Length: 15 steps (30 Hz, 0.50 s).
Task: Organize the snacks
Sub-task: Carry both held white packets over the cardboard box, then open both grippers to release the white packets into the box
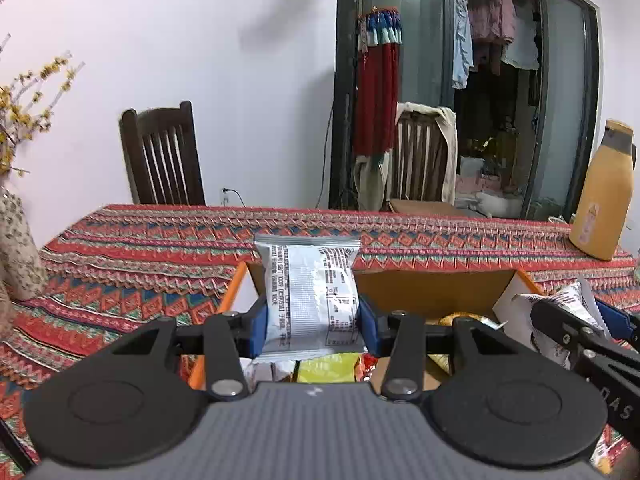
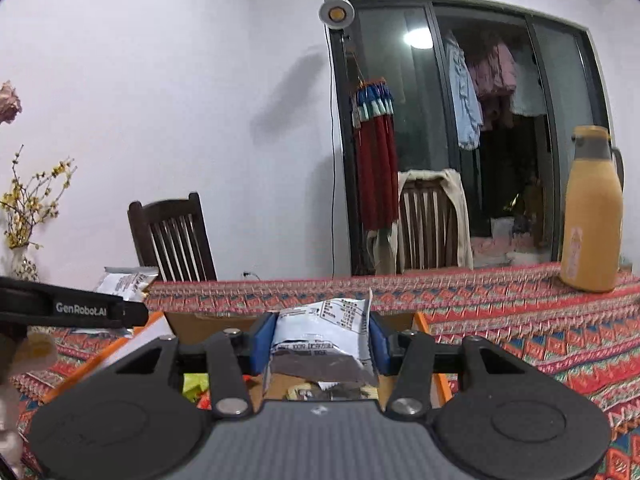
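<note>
Silver snack packet point(image 1: 310, 300) is clamped by the left gripper point(image 1: 310, 326) above the cardboard box point(image 1: 432, 288); the right gripper point(image 2: 322, 346) clamps another white packet point(image 2: 326, 340).

Box point(image 1: 432, 288) contents mostly hidden behind hand-held gripper body, vase point(image 1: 18, 248) cut off at left edge, pkt print unreadable

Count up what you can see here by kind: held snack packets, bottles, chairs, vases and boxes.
Held snack packets: 2, one in the left tool and one in the right tool
Bottles: 1, orange
Chairs: 2, one bare, one draped with cloth
Vases: 1
Boxes: 1, cardboard
Total: 7
</note>
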Available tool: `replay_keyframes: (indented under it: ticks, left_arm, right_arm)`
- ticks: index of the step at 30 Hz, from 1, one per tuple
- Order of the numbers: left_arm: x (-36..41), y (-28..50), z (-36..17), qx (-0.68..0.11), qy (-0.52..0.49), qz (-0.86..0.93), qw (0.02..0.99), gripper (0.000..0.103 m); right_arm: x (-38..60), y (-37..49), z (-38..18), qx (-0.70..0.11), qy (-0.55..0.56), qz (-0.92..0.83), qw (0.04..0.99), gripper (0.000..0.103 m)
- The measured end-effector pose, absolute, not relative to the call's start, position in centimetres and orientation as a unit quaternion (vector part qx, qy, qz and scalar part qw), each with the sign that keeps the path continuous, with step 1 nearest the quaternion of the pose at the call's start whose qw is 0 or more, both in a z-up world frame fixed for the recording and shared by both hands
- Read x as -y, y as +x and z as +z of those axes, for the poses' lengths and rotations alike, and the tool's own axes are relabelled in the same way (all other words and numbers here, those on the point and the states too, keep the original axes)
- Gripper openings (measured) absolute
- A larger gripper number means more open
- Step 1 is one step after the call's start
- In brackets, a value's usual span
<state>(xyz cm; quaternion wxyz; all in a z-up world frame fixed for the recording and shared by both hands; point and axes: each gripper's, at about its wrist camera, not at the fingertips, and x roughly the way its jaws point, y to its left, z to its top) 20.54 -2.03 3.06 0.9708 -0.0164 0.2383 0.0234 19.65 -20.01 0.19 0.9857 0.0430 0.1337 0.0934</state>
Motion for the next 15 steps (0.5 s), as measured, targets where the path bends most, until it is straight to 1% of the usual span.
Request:
replay_keyframes:
  ticks: [5, 11, 13, 14, 15]
  left_arm:
    - [1.7, 21.6, 1.8, -0.262, -0.015, 0.015, 0.965, 0.046]
    - [1.6, 21.1, 1.6, -0.258, -0.017, 0.016, 0.966, 0.048]
    - [1.3, 21.0, 1.8, -0.255, -0.023, 0.015, 0.967, 0.057]
    - [1.4, 20.9, 2.0, -0.251, -0.026, 0.018, 0.967, 0.072]
    - [1.2, 20.7, 2.1, -0.245, -0.03, 0.023, 0.969, 0.088]
  right_arm:
    - [19.7, 20.2, -0.6, -0.159, 0.04, 0.099, 0.981, 0.048]
    - [19.5, 20.8, -1.5, -0.187, 0.038, 0.099, 0.977, 0.051]
    - [19.4, 20.9, -1.7, -0.191, 0.037, 0.096, 0.976, 0.053]
    - [19.4, 20.9, -1.8, -0.191, 0.038, 0.094, 0.976, 0.056]
    - [19.6, 20.8, -1.8, -0.19, 0.042, 0.093, 0.976, 0.069]
